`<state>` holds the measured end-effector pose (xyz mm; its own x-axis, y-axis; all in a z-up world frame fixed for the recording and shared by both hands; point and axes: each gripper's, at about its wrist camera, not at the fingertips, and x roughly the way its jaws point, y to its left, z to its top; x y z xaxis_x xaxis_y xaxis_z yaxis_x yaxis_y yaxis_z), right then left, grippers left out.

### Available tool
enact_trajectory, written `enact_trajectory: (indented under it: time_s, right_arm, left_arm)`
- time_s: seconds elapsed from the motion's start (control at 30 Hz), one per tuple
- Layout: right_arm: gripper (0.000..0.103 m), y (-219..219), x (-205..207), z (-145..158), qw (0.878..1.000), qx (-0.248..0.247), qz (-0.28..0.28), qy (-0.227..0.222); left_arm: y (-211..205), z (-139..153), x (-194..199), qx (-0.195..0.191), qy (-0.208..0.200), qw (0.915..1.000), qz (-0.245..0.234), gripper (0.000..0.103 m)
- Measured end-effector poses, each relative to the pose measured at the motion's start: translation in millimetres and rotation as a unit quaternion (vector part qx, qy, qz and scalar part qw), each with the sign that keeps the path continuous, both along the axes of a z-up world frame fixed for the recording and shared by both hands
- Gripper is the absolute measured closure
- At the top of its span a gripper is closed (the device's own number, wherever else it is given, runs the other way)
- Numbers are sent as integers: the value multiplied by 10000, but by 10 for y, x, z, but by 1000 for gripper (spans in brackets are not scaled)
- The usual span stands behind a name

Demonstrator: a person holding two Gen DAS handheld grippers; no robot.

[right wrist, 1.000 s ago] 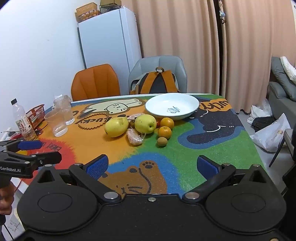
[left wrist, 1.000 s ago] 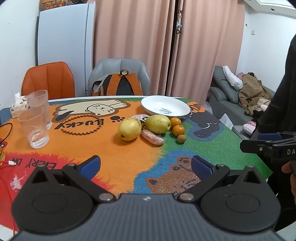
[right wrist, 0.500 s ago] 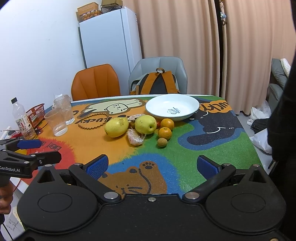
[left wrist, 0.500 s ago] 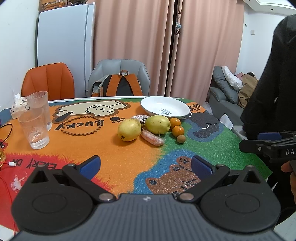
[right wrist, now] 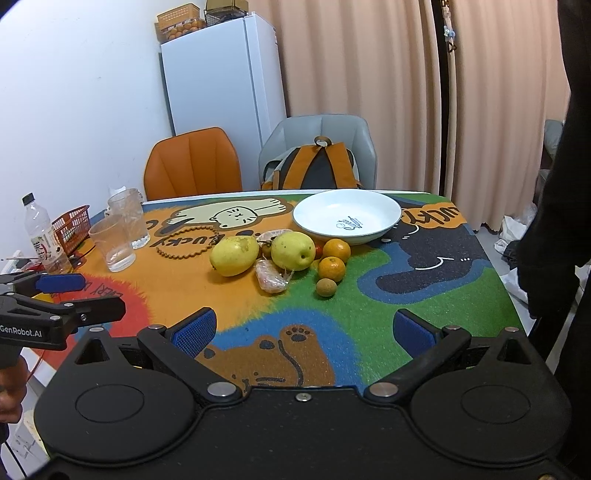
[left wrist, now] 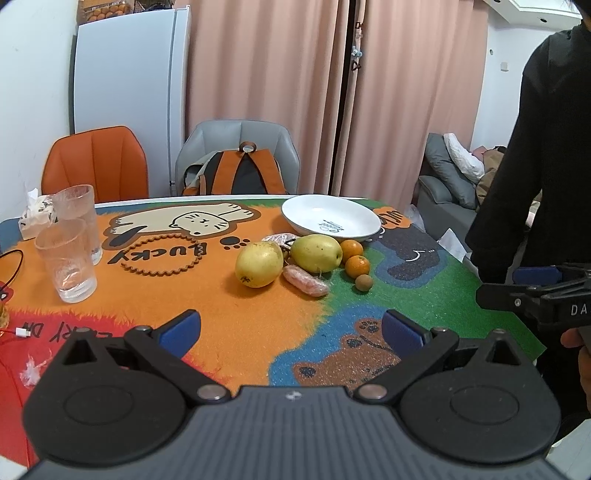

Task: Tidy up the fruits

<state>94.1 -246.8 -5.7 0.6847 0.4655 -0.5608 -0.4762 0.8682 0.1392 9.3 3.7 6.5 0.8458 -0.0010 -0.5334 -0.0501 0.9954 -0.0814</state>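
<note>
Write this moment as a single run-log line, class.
left tool: open, empty | right tool: open, empty | plate: empty | pears, oranges: loose beside plate on mat | stage: no fruit grasped

From my remote seat the room looked pretty lived-in. White wall [right wrist: 74, 92] on the left, a white fridge [right wrist: 221, 81] in the corner with crates [right wrist: 181, 24] stacked on top. Long pinkish curtains [left wrist: 266, 92] covered the whole back side. Behind the surface [left wrist: 424, 302], with its loud cartoon mat [left wrist: 221, 314], stood an orange chair [left wrist: 96, 162] and a grey chair [left wrist: 240, 136] with an orange backpack [left wrist: 240, 173] parked on it. Off to the right sat a grey sofa [left wrist: 443, 188] piled with clothes. Lighting was even indoor light.
</note>
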Motion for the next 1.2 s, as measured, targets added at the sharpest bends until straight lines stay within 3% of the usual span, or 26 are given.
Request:
enact_trajectory:
  time_s: [0.5,0.8,0.87,0.97,1.07,1.2]
  right_arm:
    - [0,159,391,-186,9992,-265,77,300]
    - [0,141,714,-295,9980,-169,35,614]
    - [0,140,778,-328,9977,-176,42,648]
    - [0,150,885,-393,9971,-165,53,741]
    - [0,163,1000,-456,9964,-148,50,827]
    - [11,179,1159,-536,9954,-103,112,950]
  left_arm:
    - [88,-200,507,23,517,9986,-92,0]
    - [102,-276,803,-74,710,9972,-235,0]
    - [102,-301,885,83,741,9970,-212,0]
    - [102,-347,987,-156,815,9963,-244,0]
    - [91,-386,1097,-142,833,9960,-277,0]
    - [92,-442,1266,-156,919,9953,-270,2]
